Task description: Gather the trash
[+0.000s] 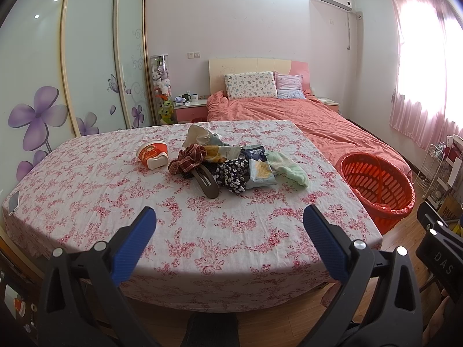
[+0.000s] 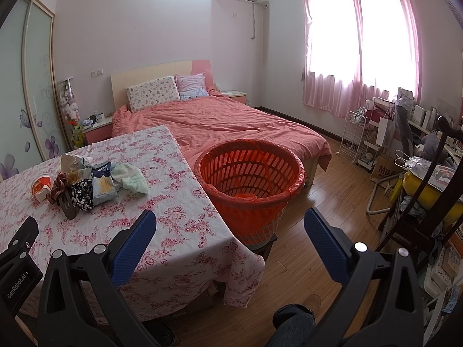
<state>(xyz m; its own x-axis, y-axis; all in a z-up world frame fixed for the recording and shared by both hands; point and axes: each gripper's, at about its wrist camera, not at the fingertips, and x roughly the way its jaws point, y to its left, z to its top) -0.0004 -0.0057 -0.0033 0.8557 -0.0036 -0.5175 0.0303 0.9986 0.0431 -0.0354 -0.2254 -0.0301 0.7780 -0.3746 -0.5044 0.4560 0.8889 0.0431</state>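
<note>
Two claws hang open and empty over the near edge of a floral-clothed tabletop (image 1: 95, 202) in a pink bedroom, with nothing yet picked up. The left claw (image 1: 230, 225) points straight down the tabletop at a heap of litter (image 1: 231, 164) near the middle: a tipped red noodle cup (image 1: 152, 153) on its left side, then a checked scrunchie (image 1: 188, 160), a brown hair clip (image 1: 206, 183), crumpled wrappers and packets, and a pale green cloth (image 1: 290, 167) at the right end. The heap's long axis runs left to right, across the left claw's line of reach.

The right claw (image 2: 230, 225), its jaws also spread wide, faces the orange basket (image 2: 277, 202), which stands off the tabletop's right edge, between it and the bed (image 2: 231, 121). From that claw the litter lies well off to the left and farther back.

The left claw appears the better placed to reach the heap, straight ahead of it; the right sits nearer the basket, where the rubbish presumably goes. A phone (image 1: 14, 202) lies at the tabletop's far left edge, well apart from the heap.
</note>
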